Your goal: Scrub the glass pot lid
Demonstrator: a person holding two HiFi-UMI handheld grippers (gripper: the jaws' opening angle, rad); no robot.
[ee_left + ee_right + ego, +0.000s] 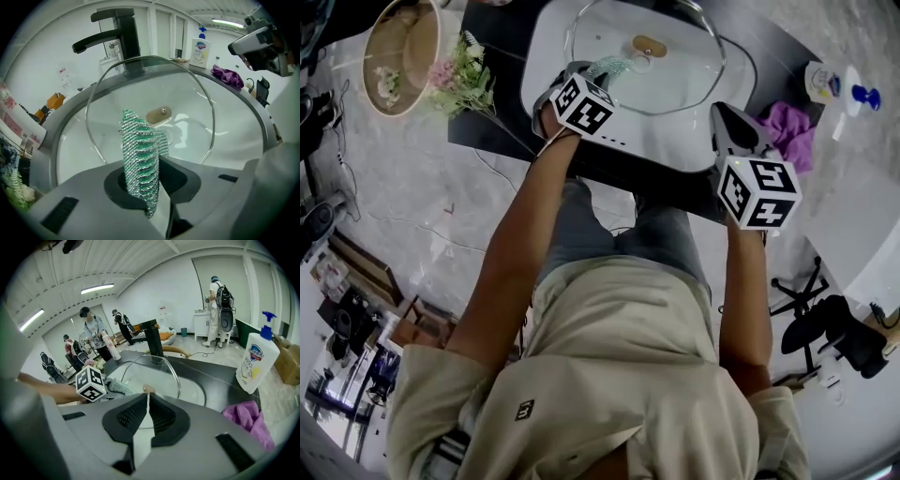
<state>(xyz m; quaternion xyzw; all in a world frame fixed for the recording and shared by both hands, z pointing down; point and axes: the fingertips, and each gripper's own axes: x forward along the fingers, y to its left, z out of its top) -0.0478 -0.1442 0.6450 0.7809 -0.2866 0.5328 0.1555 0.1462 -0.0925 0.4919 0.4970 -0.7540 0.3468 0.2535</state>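
The glass pot lid [649,58] lies tilted in the white sink basin [553,42], its tan knob [159,114] near the middle. My left gripper [592,73] is at the lid's near left rim, shut on a green and silver scrub cloth [140,159] that stands up between the jaws in front of the lid [192,89]. My right gripper [724,114] hovers over the dark counter at the basin's right edge, jaws shut with nothing in them [146,397]. From there the lid [165,369] and scrub cloth [121,388] lie ahead.
A black faucet [115,37] stands behind the basin. A purple rag [792,131] and a soap pump bottle [827,82] sit on the counter to the right. Flowers [461,73] and a round basket [401,42] are at the left. Several people stand far behind [93,333].
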